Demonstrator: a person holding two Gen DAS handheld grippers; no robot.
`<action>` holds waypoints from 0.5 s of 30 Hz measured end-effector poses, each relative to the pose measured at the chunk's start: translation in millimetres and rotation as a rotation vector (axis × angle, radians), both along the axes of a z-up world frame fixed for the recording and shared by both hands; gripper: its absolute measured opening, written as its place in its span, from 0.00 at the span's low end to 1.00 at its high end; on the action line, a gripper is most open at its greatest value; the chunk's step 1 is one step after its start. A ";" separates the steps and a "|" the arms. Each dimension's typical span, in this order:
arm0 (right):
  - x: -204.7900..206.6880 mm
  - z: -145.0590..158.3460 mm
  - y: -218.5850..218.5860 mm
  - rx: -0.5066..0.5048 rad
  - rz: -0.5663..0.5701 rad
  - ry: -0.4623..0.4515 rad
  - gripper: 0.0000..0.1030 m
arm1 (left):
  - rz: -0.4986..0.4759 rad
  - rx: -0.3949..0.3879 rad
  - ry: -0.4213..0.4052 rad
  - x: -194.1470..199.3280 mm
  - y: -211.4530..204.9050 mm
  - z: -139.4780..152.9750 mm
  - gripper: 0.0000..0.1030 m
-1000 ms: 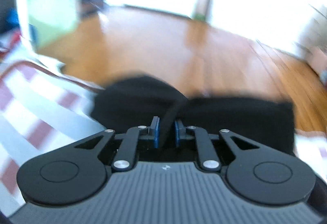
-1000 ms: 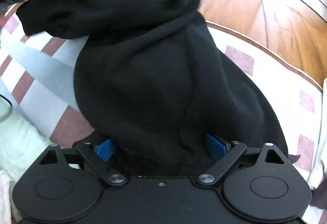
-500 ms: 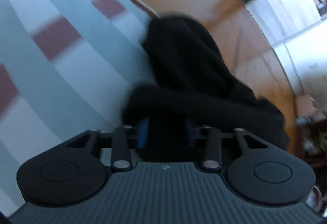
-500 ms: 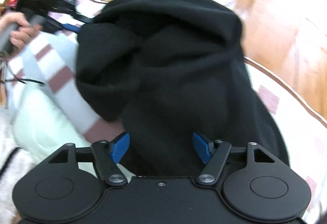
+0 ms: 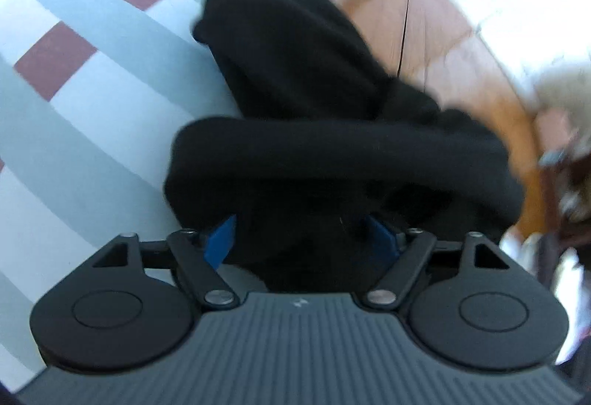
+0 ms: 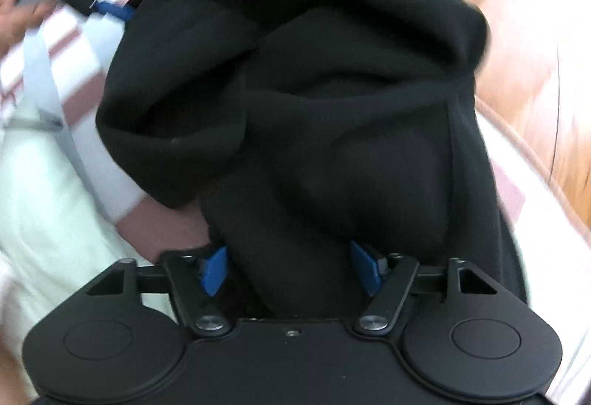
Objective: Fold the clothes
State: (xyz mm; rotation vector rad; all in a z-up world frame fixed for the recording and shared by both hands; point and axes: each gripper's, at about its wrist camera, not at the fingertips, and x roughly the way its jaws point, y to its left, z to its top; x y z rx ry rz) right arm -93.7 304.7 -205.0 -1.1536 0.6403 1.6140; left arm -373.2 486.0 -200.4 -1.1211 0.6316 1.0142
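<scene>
While both views are smeared with motion blur, I can still place the black garment point(image 5: 332, 154) against my claws. In the left wrist view my left claw point(image 5: 301, 239) has its blue pads point(image 5: 220, 239) spread wide, and a bunched fold of the garment fills the gap between them, running up toward 12 o'clock; a thick roll of it lies crosswise just past the pads, and a narrower part stretches on toward 11 o'clock over the striped cover point(image 5: 74, 102). I cannot tell whether either pad presses the cloth. The wooden floor point(image 5: 436, 35) shows at 1 o'clock beyond the cover's edge. In the right wrist view my right claw point(image 6: 290, 272) is likewise spread, blue pads point(image 6: 213, 274) apart, with a hanging fold of the garment point(image 6: 314, 91) dropping between them and the bulk of it heaped from 10 to 2 o'clock, filling most of the view. At 10 o'clock there, my left claw point(image 6: 110, 8) sits at the garment's far corner, blurred, with my hand point(image 6: 14, 13) behind it. The cover point(image 6: 55, 72) shows at 9 o'clock, the floor point(image 6: 535, 91) at 3 o'clock.
</scene>
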 end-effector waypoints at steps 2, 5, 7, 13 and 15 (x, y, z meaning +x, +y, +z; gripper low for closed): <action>-11.7 -3.4 -4.8 0.084 0.005 -0.165 0.10 | -0.039 0.012 0.081 15.4 -2.9 -0.3 0.79; -1.7 29.6 -2.7 0.163 -0.122 -0.159 0.07 | -0.033 0.019 0.090 18.1 -3.4 -0.1 0.81; 9.6 63.6 -8.8 0.304 -0.207 -0.243 0.05 | -0.032 0.026 0.096 19.6 -4.4 1.4 0.81; 86.0 140.0 -19.2 0.501 -0.539 -0.377 0.05 | -0.003 -0.001 0.065 21.4 -10.1 4.5 0.81; 96.9 127.8 -15.3 0.466 -0.553 -0.388 0.06 | -0.011 0.000 0.092 26.5 -12.9 5.0 0.81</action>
